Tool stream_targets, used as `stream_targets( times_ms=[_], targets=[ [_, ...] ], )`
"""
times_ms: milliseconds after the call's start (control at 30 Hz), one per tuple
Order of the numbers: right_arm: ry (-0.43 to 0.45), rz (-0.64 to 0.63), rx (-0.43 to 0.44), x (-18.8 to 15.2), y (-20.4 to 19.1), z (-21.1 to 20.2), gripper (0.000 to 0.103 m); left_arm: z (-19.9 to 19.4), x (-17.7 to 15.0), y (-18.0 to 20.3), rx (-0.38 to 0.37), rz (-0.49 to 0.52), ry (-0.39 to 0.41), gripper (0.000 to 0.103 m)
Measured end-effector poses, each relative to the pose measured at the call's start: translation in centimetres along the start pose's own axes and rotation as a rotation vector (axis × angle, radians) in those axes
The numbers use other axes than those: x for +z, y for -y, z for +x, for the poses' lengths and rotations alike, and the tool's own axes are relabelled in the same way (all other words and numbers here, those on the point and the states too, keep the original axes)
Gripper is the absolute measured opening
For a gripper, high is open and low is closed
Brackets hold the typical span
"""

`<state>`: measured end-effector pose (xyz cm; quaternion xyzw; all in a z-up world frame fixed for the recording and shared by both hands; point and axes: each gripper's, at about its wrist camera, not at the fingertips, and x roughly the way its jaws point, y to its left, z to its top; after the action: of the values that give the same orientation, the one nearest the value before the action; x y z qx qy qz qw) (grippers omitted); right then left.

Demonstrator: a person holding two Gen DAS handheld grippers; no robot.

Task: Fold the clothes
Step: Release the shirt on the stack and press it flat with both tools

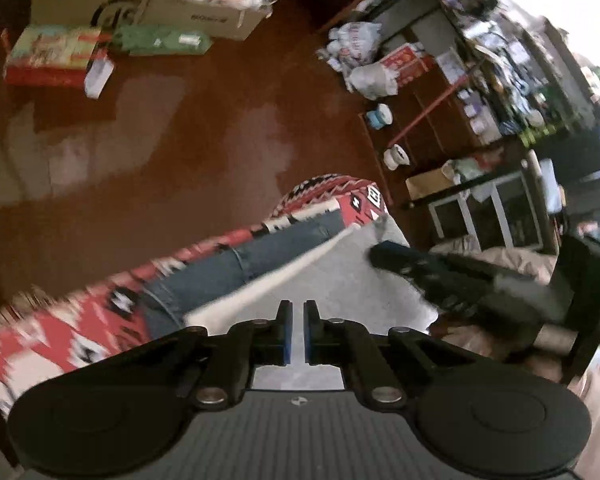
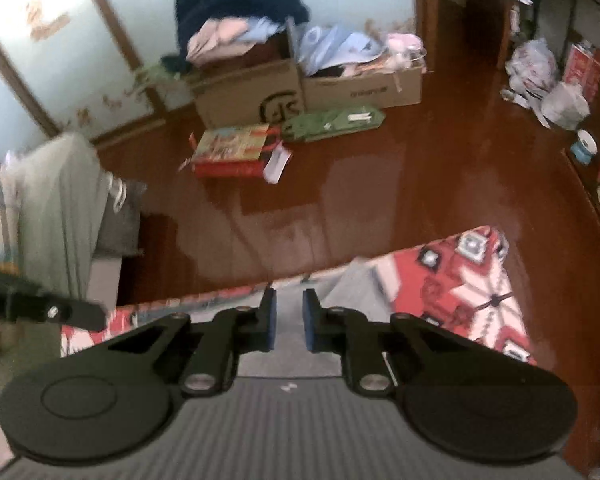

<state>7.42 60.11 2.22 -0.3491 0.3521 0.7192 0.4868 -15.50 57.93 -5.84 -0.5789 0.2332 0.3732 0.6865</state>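
Both grippers hang over the patterned red rug (image 2: 460, 280): my left gripper (image 1: 297, 312) has only a slit between its blue pads, my right gripper (image 2: 288, 304) a slightly wider gap; neither holds anything. Beneath them lies the grey garment (image 1: 340, 276), with jeans (image 1: 240, 268) just left of it.

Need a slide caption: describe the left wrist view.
Left gripper nearly closed over grey garment on red patterned blanket.

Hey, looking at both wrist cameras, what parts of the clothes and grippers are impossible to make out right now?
- Left wrist view: the grey garment runs under the left gripper; whether it is pinched is hidden.
- Left wrist view: the jeans and patterned blanket are motion-blurred.
- Right wrist view: the right gripper covers the cloth's near edge.
- Right wrist view: box contents are too blurred to identify.
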Motion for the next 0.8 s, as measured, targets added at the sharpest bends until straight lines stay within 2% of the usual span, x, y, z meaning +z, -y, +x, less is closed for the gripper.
stream_targets(
  times_ms=[67, 167, 300, 567, 800],
  targets=[
    [0.002, -0.048, -0.033, -0.7, -1.3, 0.9, 0.013, 1.1, -0.8, 0.0, 0.029, -0.012, 0.006, 0.001],
    [0.008, -0.061, -0.06, -0.9, -2.1, 2.0, 0.013, 1.4, -1.7, -0.6, 0.044, -0.044, 0.033, 0.001],
    [0.028, -0.083, -0.085, -0.7, -3.3, 1.3, 0.013, 0.8, -2.1, -1.4, 0.057, -0.081, 0.031, 0.001],
    [0.017, -0.119, 0.011, -3.8, -10.1, 1.0, 0.016, -0.4, -2.1, -3.7, 0.129, -0.102, 0.037, 0.002],
    [0.06, -0.096, 0.022, -5.3, -13.2, -0.2, 0.019, -1.7, -2.1, -2.9, 0.066, -0.046, 0.042, 0.002]
  ],
)
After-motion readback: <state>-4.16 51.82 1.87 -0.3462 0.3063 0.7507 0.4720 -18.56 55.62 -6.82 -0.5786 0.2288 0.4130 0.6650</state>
